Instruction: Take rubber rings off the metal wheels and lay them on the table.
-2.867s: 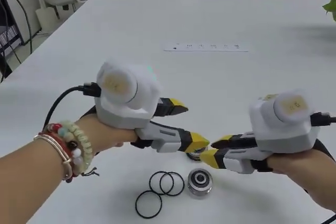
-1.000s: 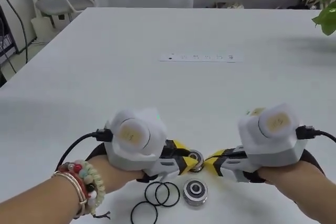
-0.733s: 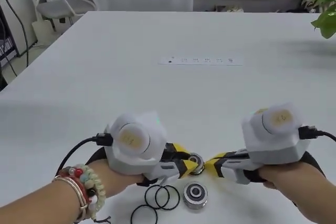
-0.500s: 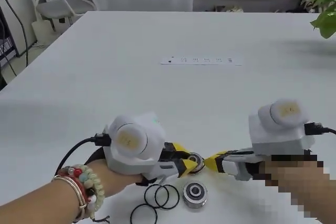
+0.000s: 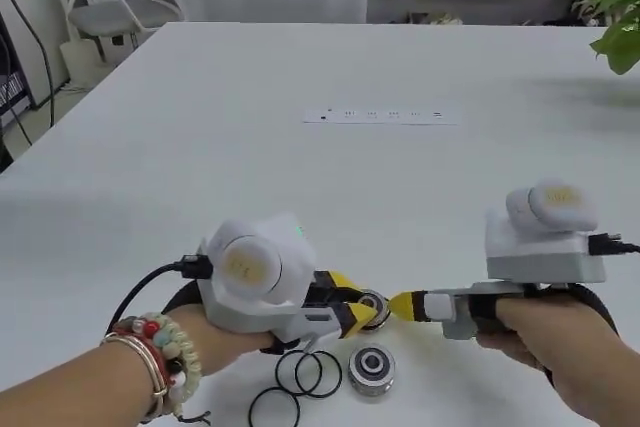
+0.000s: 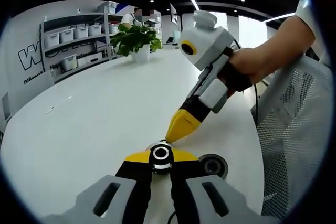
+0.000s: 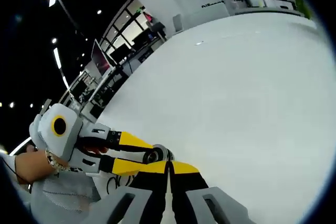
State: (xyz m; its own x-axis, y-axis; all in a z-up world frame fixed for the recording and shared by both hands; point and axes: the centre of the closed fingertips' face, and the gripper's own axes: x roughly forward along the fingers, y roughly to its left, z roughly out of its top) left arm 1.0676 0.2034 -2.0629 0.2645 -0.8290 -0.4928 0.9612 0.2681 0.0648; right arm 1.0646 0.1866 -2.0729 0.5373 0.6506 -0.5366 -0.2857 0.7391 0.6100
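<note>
The left gripper (image 5: 358, 313) hides most of the metal wheel (image 5: 374, 301) it clamps. The nearest rubber ring (image 5: 272, 410) runs off the bottom edge. The white strip (image 5: 380, 115) carries print too small to read.

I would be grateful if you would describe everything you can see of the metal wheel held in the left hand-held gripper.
The metal wheel is small and round, with a shiny silver face and a dark band around a pale hub. It is clamped between the yellow-tipped jaws of the left hand-held gripper, apparently clear of the white table, facing that gripper's camera. The closed yellow tip of the right hand-held gripper meets its rim. Whether a rubber ring sits on it is unclear.
</note>
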